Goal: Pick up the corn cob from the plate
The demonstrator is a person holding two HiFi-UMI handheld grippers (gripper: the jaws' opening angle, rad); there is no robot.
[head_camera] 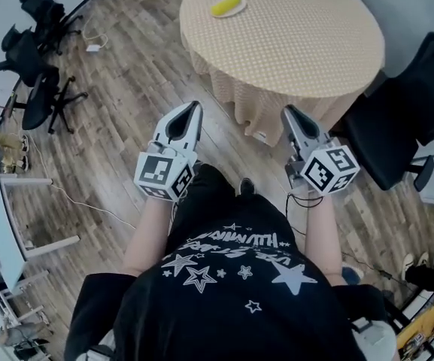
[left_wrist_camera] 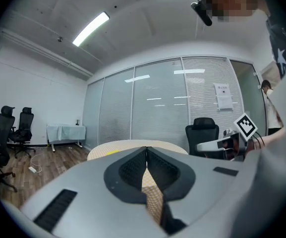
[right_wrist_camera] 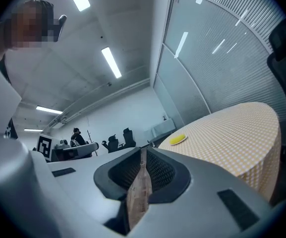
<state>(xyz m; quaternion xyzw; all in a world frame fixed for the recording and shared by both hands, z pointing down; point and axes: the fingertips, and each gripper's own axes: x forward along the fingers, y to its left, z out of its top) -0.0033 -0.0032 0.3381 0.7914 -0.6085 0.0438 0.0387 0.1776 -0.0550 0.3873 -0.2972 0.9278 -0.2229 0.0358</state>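
Observation:
A yellow corn cob lies on a small white plate at the far left of a round table with a checked beige cloth. The right gripper view shows the corn cob far off on the table. My left gripper is held out over the wood floor, short of the table, jaws shut and empty. My right gripper is level with it, near the cloth's hanging edge, jaws shut with nothing in them. In the left gripper view only the table top shows beyond the closed jaws.
A black office chair stands at the table's right side. Several more black chairs are grouped at the left on the wood floor. A white desk stands at the lower left. Glass partition walls lie beyond the table.

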